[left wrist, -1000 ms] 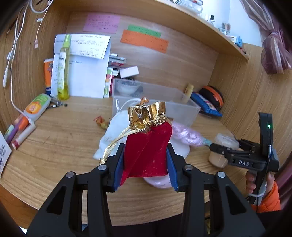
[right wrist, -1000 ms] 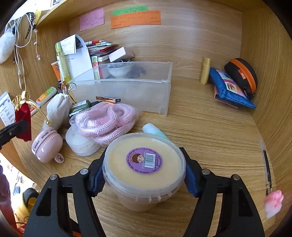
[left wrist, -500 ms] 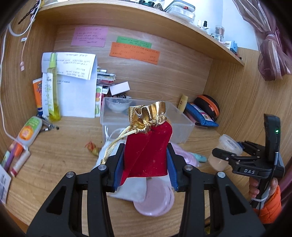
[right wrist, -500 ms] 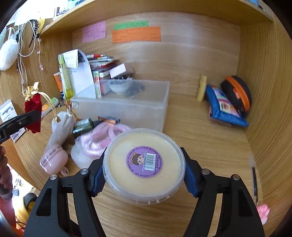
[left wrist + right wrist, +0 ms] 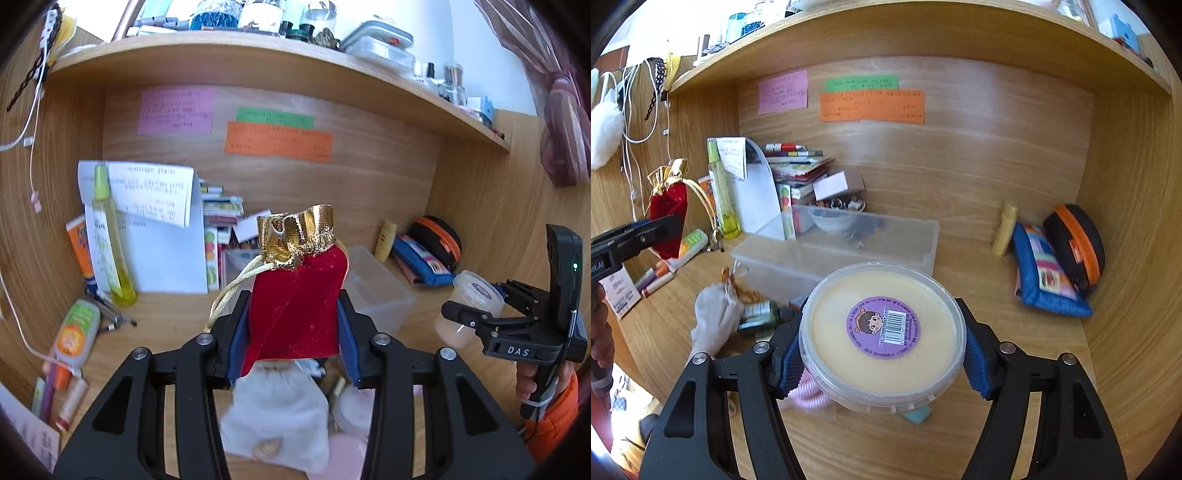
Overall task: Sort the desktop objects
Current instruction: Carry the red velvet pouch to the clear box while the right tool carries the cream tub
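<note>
My left gripper [image 5: 291,332] is shut on a red velvet pouch [image 5: 295,306] with a gold top and cord, held up above the desk; the pouch also shows in the right wrist view [image 5: 666,206]. My right gripper [image 5: 882,350] is shut on a round clear tub [image 5: 882,332] of cream-coloured stuff with a purple label, lifted above the desk; it also shows in the left wrist view [image 5: 471,306]. A clear plastic bin [image 5: 834,254] with a small bowl inside stands at the middle of the desk.
A white cloth pouch [image 5: 713,321], a green bottle [image 5: 757,314] and pink items lie below the grippers. A blue pouch [image 5: 1049,273] and a black-orange case [image 5: 1075,240] lie at the right. Papers, a yellow spray bottle [image 5: 720,192], tubes and pens stand at the left. A shelf overhangs.
Both grippers have risen with their loads; the desk items have dropped lower in both views and the upper shelf has come into sight.
</note>
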A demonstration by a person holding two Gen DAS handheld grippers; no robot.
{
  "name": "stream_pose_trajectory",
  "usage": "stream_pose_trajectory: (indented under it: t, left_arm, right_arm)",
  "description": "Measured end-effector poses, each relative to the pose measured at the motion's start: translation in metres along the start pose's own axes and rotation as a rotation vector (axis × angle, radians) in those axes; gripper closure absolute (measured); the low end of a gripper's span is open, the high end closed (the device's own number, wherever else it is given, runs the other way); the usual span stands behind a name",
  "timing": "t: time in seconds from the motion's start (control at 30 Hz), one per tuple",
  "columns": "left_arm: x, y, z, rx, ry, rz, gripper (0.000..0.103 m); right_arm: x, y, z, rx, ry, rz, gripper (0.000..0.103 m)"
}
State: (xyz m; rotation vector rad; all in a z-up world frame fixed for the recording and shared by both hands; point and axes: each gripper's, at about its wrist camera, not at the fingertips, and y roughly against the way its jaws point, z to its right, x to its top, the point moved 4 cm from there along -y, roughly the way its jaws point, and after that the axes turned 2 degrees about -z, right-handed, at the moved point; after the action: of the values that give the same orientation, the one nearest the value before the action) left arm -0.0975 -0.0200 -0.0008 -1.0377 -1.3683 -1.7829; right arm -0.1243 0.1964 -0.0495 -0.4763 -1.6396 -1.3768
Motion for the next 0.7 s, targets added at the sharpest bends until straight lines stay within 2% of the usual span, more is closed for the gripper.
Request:
stream_pose_trajectory:
  t: [0.27, 0.5, 0.7]
  left_arm:
    - [0.032, -0.019, -0.011, -0.001, -0.012, 0.008, 0.061]
    - [0.040, -0.057, -0.015, -0.005, -0.036, -0.045, 0.061]
    - [0.042, -0.097, -0.020, 0.006, -0.028, -0.119, 0.061]
  right_arm:
    - [0.041, -0.014, -0.002, 0.017, 0.031, 0.032, 0.036]
    - [0.066, -0.045, -0.005, 0.038, 0.057, 0.013, 0.036]
    - [0.078, -0.078, 0.001, 0.052, 0.065, -0.041, 0.036]
